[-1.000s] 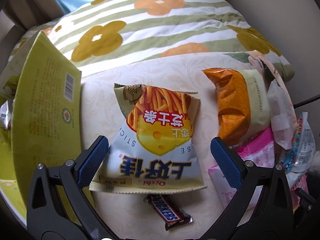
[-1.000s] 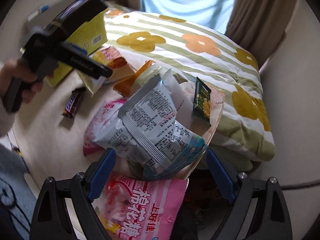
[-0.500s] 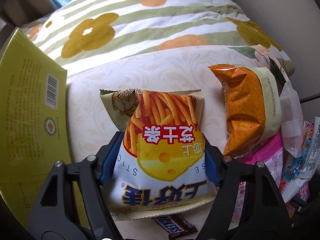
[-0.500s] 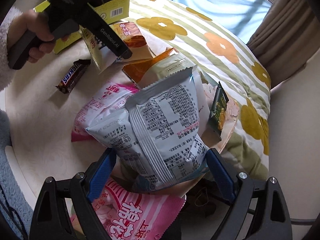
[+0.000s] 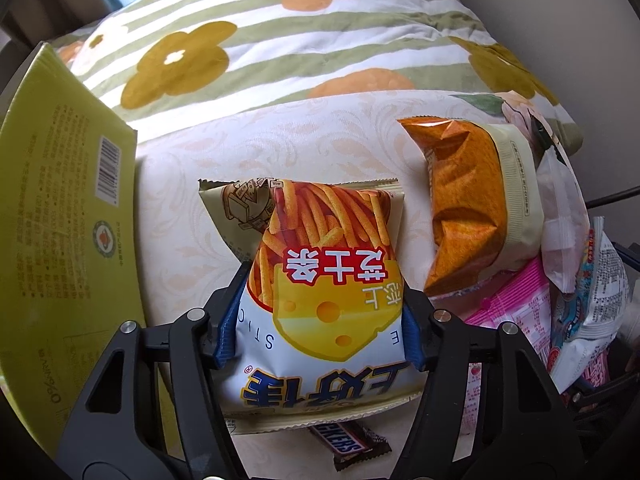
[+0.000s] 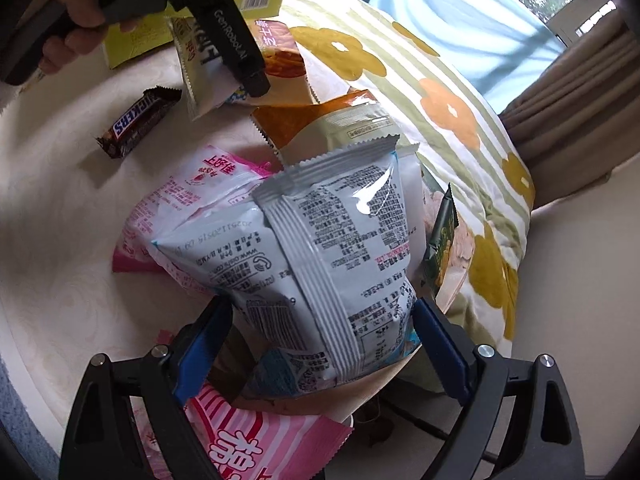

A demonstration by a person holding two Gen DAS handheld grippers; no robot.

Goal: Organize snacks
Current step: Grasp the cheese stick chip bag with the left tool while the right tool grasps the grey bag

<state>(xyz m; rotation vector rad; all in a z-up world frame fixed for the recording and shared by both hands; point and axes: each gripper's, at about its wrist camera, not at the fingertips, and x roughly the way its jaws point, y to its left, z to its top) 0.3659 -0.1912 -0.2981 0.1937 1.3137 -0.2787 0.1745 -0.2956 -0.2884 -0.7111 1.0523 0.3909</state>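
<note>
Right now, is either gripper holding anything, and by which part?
Left gripper has just closed on the cheese stick snack bag, pinching its lower sides. Right gripper holds nothing.

Your cheese stick bag [image 5: 320, 296] is glossy printed foil, puffed smooth, with a crimped seam at its edge. The grey-white chip bag [image 6: 320, 248] in front of you is shiny plastic film, creased and catching glare. The yellow-green box [image 5: 64, 216] looks like matt cardboard. The tablecloth [image 5: 304, 140] is smooth with a faint damask pattern; the flowered quilt [image 5: 280, 40] is soft matt cloth.
</note>
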